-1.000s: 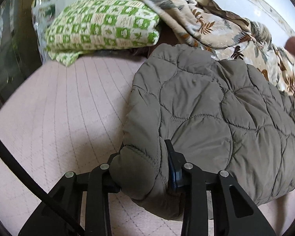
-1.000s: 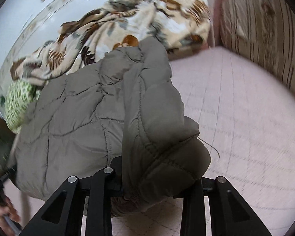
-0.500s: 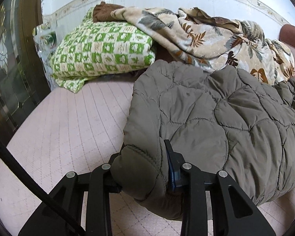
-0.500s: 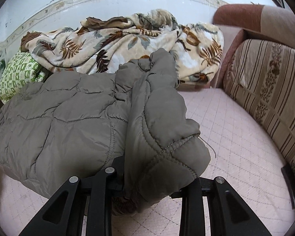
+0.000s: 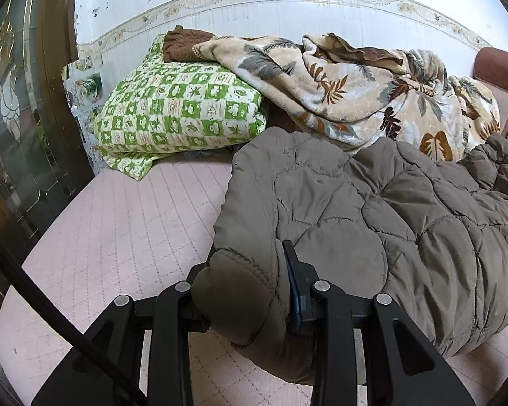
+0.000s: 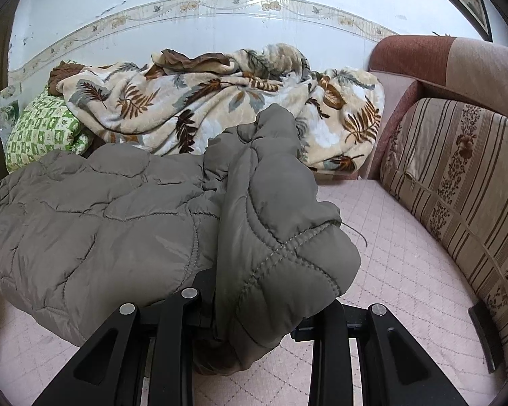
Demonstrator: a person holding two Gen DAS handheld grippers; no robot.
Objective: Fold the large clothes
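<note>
Jacket (image 5: pixel 372 223), quilted and olive, lies bunched on the pink bed (image 5: pixel 118 223); my left claw (image 5: pixel 250 291) and right claw (image 6: pixel 264 308) each clamp a near corner. Folding looks barely begun.

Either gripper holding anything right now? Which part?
Both hold the quilted jacket. The left gripper is shut on its near left corner, and the right gripper is shut on the bunched stitched edge at its near right end.

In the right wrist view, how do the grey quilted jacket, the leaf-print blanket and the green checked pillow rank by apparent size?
1. Grey quilted jacket, though it lies nearest the camera, which enlarges it.
2. Leaf-print blanket.
3. Green checked pillow, partly hidden by the blanket and jacket.
</note>
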